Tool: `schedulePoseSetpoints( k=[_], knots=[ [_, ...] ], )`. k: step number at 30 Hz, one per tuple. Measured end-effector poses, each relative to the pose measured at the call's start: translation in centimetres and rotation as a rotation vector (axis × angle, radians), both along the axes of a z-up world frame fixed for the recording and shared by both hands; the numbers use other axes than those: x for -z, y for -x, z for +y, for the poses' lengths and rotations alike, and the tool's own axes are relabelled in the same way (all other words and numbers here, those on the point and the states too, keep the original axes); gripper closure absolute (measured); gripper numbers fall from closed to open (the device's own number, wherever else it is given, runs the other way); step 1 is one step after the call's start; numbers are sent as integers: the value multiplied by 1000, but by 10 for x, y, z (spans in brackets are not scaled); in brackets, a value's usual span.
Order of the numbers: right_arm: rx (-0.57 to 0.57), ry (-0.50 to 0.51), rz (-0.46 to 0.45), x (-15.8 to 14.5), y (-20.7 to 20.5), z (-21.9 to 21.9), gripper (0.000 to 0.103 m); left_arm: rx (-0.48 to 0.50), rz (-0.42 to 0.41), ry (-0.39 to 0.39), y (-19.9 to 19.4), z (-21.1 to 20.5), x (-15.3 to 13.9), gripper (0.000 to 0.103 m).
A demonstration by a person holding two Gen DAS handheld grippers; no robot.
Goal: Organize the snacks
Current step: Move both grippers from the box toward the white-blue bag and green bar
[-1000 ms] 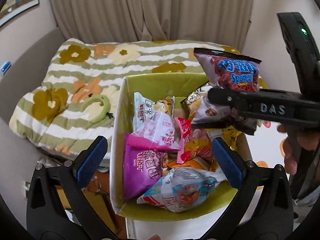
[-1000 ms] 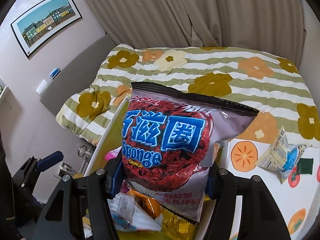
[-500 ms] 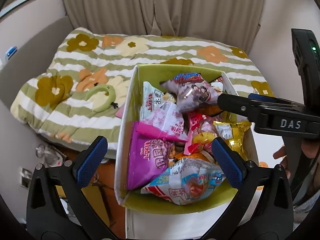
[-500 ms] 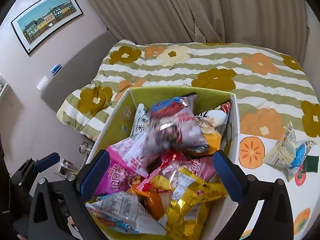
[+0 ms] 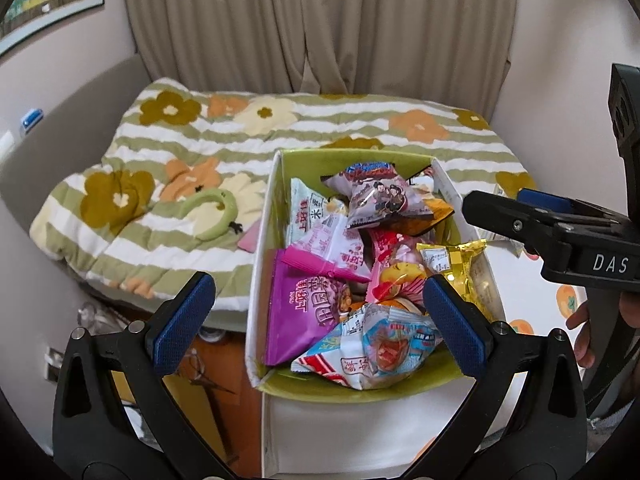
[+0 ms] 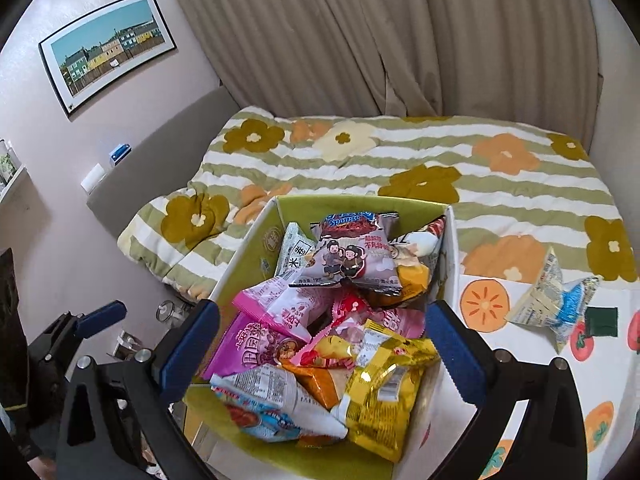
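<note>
Both my right claw [image 6: 322,348] and left claw [image 5: 316,320] stand apart and empty, the Sponge bag [image 6: 352,258] lies in the green box [image 6: 256,248], while one blue-white packet [image 6: 556,300] waits on the surface at three o'clock.

Box [image 6: 256,240]: stiff card, matt, yellow-green inside, white outside.
Sponge Crunch bag [image 6: 352,256]: glossy printed plastic film, crinkled, with crimped ends.
Gold packet [image 6: 384,384]: shiny metallic foil, heavily creased, catching the light.
Magenta bag [image 5: 300,320]: smooth plastic film with a soft sheen.
Gripper pads [image 5: 182,320]: blue rubbery facing, finely dimpled, matt, on black moulded plastic arms with small metal screw heads.
Quilt [image 6: 440,168]: soft matt cloth, puffy and stitched in ridges, on the bed.
Curtain [image 5: 320,28]: woven cloth, matt, hanging in folds.
Worktop cover [image 6: 520,400]: smooth, printed with fruit.
Floor [image 5: 236,420]: wood, slightly polished.
</note>
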State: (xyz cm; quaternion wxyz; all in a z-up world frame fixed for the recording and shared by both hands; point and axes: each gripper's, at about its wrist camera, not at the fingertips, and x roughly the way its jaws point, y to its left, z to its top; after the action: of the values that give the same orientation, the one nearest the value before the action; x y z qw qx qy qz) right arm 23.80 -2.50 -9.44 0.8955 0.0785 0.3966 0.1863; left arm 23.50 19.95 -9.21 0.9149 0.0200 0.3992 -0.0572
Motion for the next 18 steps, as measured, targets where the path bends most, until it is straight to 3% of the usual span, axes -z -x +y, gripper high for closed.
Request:
schedulePoseSetpoints(
  k=[9, 18],
  knots=[
    [96, 25, -22, -6, 40, -22, 0, 78, -28, 6, 13, -13, -9, 0],
    [229, 96, -47, -12, 70, -93, 0, 218, -51, 12, 2, -92, -16, 0]
  ],
)
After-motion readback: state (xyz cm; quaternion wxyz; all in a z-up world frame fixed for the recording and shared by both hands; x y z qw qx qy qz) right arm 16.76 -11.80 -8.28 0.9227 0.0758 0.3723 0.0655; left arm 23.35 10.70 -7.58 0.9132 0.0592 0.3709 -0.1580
